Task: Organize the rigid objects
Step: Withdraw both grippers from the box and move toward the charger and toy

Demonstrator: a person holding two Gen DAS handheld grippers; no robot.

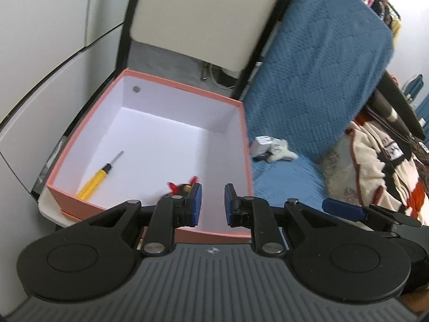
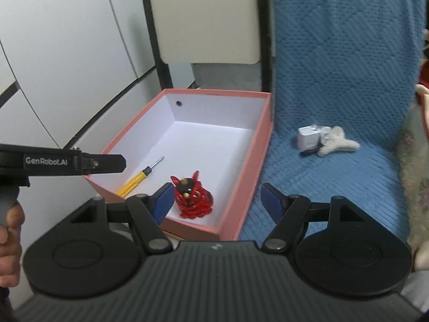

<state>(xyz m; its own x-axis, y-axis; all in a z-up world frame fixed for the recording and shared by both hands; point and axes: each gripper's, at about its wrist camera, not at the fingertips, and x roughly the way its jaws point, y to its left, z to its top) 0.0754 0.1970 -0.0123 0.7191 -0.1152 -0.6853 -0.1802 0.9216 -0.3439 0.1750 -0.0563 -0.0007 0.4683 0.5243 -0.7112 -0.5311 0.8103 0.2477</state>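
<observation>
- Screwdriver [image 2: 140, 176], yellow-handled, is lying inside the pink box [image 2: 242, 177] near its left wall.
- Red toy [image 2: 192, 198] is sitting in the box's near corner, apart from the screwdriver.
- Left tool [image 1: 212, 203] is hovering over the box, pads narrowly parted, gripping nothing.
- Right tool [image 2: 217, 201] is hanging wide, empty, over the box's right wall.
- White charger [image 2: 308, 136] is lying on the blue quilt [image 2: 348, 67].

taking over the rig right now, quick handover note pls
Left gripper: jaws shut, empty.
Right gripper: jaws open, empty.
Both are held over the near end of the pink box.
Done: yellow screwdriver and red toy lie in the box.
Left: small white box beside a white fluffy item on the blue cover; it probably goes in next.
</observation>
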